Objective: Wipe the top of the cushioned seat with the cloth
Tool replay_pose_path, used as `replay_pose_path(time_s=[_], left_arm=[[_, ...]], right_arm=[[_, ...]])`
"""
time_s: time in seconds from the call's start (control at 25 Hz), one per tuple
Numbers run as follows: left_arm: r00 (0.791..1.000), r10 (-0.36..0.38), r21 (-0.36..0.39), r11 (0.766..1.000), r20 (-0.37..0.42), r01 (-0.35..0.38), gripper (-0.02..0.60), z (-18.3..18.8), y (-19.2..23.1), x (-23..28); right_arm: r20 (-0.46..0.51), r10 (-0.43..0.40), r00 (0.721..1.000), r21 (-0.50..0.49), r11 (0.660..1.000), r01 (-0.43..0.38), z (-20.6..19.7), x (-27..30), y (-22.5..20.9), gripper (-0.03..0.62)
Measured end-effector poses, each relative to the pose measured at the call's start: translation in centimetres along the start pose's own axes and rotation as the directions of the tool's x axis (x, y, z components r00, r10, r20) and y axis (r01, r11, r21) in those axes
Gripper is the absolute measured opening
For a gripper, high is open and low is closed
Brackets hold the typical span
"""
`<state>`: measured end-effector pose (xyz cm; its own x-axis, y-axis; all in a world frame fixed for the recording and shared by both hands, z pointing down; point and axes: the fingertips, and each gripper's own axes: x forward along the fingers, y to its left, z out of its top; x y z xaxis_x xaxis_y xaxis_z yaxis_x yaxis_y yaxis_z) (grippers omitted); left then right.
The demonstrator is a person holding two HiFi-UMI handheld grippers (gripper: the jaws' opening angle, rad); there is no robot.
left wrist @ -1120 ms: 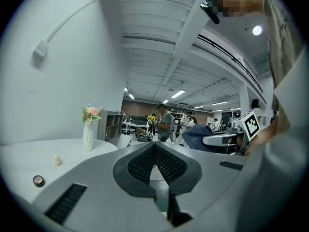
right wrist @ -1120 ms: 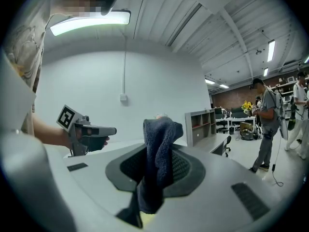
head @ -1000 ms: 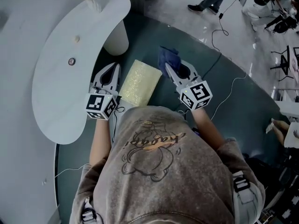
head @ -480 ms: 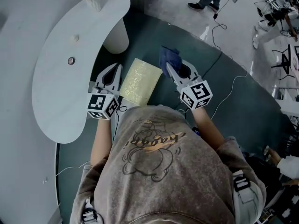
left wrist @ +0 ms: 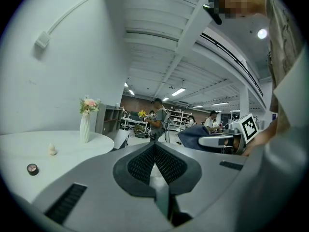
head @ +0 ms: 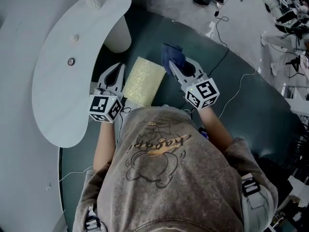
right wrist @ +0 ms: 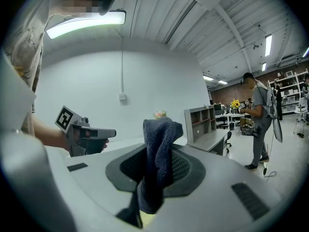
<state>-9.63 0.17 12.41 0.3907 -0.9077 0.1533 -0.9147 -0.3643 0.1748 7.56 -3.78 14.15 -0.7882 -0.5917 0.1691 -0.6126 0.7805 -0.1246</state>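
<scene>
The seat [head: 144, 80] is a small rectangle with a pale yellow-gold top in a fine leafy pattern, standing on dark green carpet [head: 241, 110]. Its near end runs up against the person's grey sweatshirt [head: 164, 178], and whatever holds it up is hidden beneath the cushion.

The cloth [head: 173, 56] is dark blue and bunched, hanging in the air just off the seat's far right corner, not touching the cushion. The right gripper [head: 175, 70], right of the seat, has its jaws clamped on it; in the right gripper view the cloth [right wrist: 158, 153] stands up in a soft fold between the ribbed pads and droops below them. A sliver of yellow under the fold is too small to identify.

The left gripper [head: 116, 71] sits just beside the seat's left edge, its jaws pressed together with nothing between them.

A curved white table [head: 58, 91] lies left of the seat, with two small items on it too small to name.
</scene>
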Motion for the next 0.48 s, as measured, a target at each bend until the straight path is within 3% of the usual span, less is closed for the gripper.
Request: replay_pose_path(time_s=[0.48], left_arm=[[1.000, -0.002, -0.008, 1.000, 0.003, 0.002, 0.017, -0.5, -0.1, -0.7]], right_arm=[[-0.022, 0.063, 0.998, -0.039, 0.997, -0.063, -0.1, 0.6, 1.6, 0.086]])
